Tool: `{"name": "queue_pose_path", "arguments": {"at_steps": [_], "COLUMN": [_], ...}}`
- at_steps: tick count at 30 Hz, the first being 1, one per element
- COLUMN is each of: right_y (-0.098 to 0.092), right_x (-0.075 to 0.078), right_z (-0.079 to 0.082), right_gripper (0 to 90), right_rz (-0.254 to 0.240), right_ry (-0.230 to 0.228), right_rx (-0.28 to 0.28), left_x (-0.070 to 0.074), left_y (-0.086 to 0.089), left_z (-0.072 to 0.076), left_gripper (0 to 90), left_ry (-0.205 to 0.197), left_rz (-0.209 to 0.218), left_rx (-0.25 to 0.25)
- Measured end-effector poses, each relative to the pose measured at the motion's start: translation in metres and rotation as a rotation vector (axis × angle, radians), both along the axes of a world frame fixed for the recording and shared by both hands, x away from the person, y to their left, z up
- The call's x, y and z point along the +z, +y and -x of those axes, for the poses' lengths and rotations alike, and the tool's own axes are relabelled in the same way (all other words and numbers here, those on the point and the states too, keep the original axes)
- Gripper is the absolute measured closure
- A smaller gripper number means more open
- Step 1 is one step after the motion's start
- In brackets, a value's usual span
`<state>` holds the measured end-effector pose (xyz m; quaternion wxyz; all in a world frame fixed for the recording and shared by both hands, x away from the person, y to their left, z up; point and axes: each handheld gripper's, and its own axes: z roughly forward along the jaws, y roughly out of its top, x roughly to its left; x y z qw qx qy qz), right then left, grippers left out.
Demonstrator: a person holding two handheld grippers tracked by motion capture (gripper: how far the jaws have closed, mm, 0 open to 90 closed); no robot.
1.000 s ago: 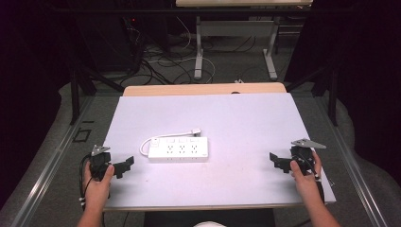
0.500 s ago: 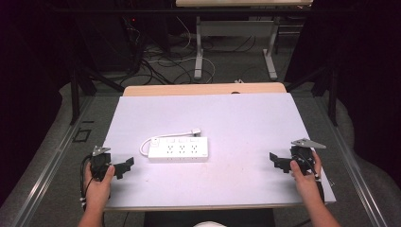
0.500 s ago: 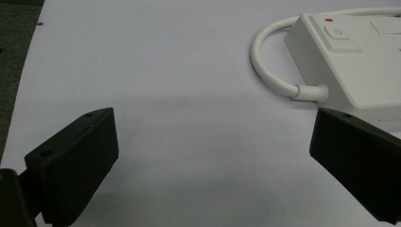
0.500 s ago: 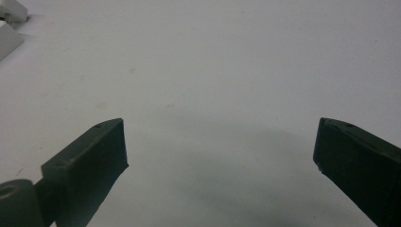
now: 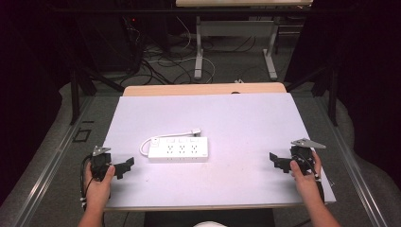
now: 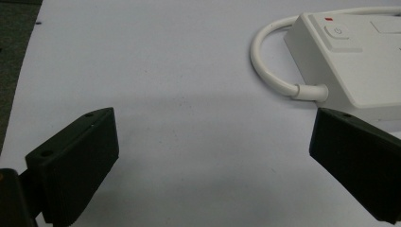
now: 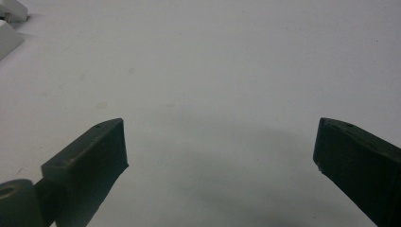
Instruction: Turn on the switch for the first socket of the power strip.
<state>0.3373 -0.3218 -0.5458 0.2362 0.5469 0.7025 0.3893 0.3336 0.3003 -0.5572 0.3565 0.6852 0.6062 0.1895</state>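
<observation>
Item one, far left: our left gripper point(image 5: 124, 166), held low at the near-left corner of the table point(image 5: 246, 118), jaws spread wide and empty. In the left gripper view its right jaw sits just beside the near corner of the strip, though we cannot tell whether it touches.

Item two, left of centre: a white power strip point(image 5: 178, 149), lying flat, sockets up, its power button point(image 6: 336, 31) at the left end. A short white cord point(image 6: 269, 71) loops out of that end and runs back along the far side to a plug point(image 5: 193, 132) resting on the table.

Item three, far right: our right gripper point(image 5: 275, 160), jaws equally wide, nothing between them, well apart from the strip.

Status, as we judge it: nothing grasped, strip untouched; the approach and the grip are all left to do.
</observation>
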Motion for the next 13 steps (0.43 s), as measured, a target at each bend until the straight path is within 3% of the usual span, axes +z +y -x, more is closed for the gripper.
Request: {"name": "queue_pose_path", "arguments": {"at_steps": [13], "right_y": [-0.0006], "right_x": [0.0007], "right_z": [0.0000], "right_gripper": [3.3], "right_rz": [-0.005], "right_ry": [0.000], "right_rx": [-0.005], "left_x": [-0.0002], "left_y": [-0.0002], "left_z": [-0.0004], "left_gripper": [2.2], "left_ry": [-0.002], "left_rz": [0.004], "left_rx": [-0.003]}}
